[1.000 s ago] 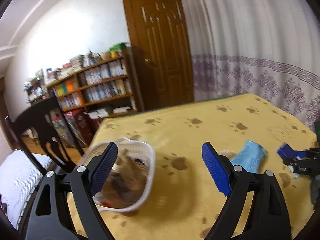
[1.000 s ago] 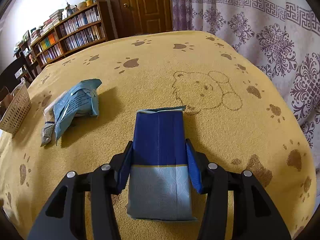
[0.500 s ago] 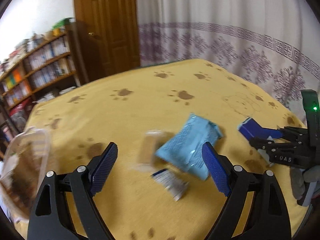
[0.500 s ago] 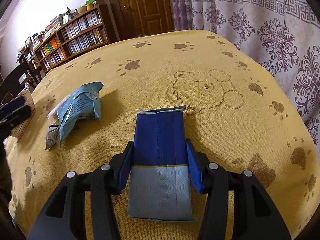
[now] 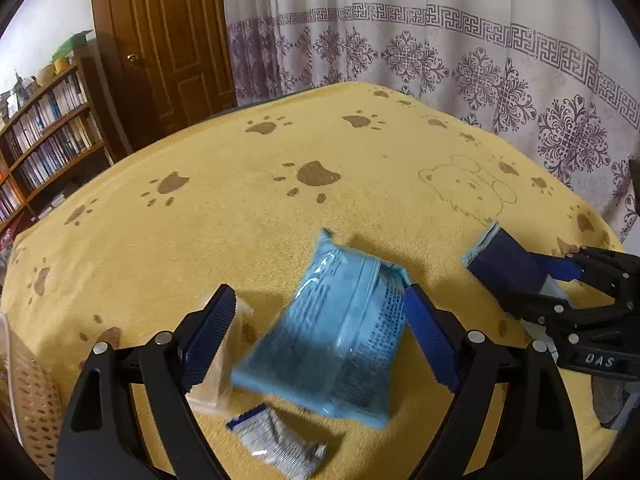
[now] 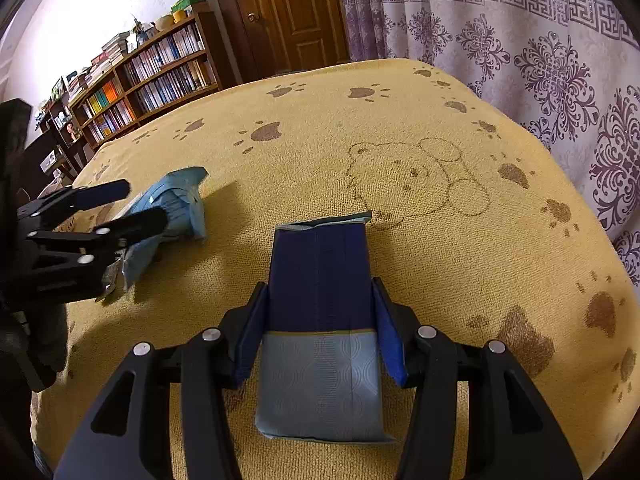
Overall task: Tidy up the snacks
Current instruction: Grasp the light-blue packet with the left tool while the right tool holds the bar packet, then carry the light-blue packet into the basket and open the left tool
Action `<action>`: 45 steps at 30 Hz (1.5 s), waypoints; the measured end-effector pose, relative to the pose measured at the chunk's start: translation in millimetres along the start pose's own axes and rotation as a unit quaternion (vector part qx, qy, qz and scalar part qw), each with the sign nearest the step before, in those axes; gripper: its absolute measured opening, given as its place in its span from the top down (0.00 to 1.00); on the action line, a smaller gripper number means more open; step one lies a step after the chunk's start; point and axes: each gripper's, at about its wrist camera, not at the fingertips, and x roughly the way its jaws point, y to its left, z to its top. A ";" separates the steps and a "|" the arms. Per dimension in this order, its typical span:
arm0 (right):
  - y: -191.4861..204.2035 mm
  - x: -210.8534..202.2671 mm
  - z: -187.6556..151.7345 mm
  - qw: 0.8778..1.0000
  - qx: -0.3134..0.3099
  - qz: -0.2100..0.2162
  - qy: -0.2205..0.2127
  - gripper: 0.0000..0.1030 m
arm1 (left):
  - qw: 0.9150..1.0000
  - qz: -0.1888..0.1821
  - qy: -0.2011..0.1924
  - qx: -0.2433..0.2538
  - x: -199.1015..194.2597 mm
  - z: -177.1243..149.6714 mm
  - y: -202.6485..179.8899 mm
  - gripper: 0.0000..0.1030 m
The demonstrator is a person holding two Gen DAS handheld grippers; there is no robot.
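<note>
A light blue snack bag [image 5: 336, 336] [image 6: 176, 204] lies on the yellow paw-print cloth [image 5: 320, 184], between the wide-apart fingers of my left gripper [image 5: 320, 336], which is open just above it. A clear tan packet [image 5: 222, 364] sits under the left finger and a small silver sachet [image 5: 280, 444] lies nearer the camera. My right gripper [image 6: 320, 320] is shut on a dark blue and grey packet [image 6: 320, 320] [image 5: 504, 264] resting on the cloth. The left gripper [image 6: 124, 208] shows at the left of the right wrist view.
A white perforated basket [image 5: 28, 392] stands at the left edge of the table. Behind are a wooden door [image 5: 168, 40], bookshelves [image 6: 152, 76] and a patterned curtain [image 5: 460, 60]. A bear drawing [image 6: 416, 184] marks the bare cloth at the far right.
My left gripper has swung right, away from the basket, and come down over the light blue bag. The right gripper has kept its hold on the dark blue packet in place.
</note>
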 end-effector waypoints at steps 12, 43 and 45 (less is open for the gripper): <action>-0.1 0.4 0.3 1.000 0.001 0.001 0.000 0.50 | 1.000 -0.016 0.018 -0.007 11.5 -1.4 -10.1 0.25; -0.9 0.3 0.2 1.000 0.002 0.002 -0.001 0.50 | 0.993 0.036 -0.064 -0.094 -78.7 -4.8 23.8 0.43; -0.6 0.4 0.3 1.000 0.002 0.001 -0.001 0.50 | 0.991 0.043 -0.078 -0.104 -93.7 -4.7 33.0 0.44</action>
